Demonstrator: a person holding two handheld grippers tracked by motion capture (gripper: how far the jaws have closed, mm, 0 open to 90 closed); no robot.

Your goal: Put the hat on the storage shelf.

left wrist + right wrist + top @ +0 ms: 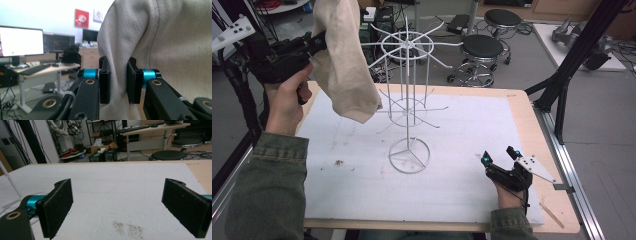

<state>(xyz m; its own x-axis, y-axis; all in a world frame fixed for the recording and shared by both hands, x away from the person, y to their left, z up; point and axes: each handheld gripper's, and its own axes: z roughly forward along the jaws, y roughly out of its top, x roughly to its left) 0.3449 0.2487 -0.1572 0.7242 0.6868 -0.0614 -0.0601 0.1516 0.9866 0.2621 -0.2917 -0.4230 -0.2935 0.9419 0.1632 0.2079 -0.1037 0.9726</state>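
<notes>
Two grippers work at the table (532, 130), which carries a white foam sheet (462, 170). The left gripper (319, 42) is raised above the far left corner of the table and its jaws are pinched tight on a fold of a cream cloth (344, 60). In the left gripper view the cloth (162, 42) is squeezed between the two black pads (104, 86), with only a narrow band of fabric between them. The cloth hangs down from the grip, clear of the sheet, and its lower end is just beside the white wire rack (408, 100) that stands near the middle of the sheet. Whether the cloth touches one of the rack's thin arms is hard to tell, because the wires are very fine and partly behind the fabric. The top of the cloth is cut off by the upper edge of the high view, and it also covers the right half of the left gripper view, so the room behind is hidden there.

The right gripper (498, 155) rests low on the sheet near the right front corner, well apart from the rack. Its jaws stand wide open and nothing is between them; the right gripper view shows bare foam and some dark specks (127, 227). A thin white wire of the rack (11, 182) enters at its left edge, the rest being out of frame.
</notes>
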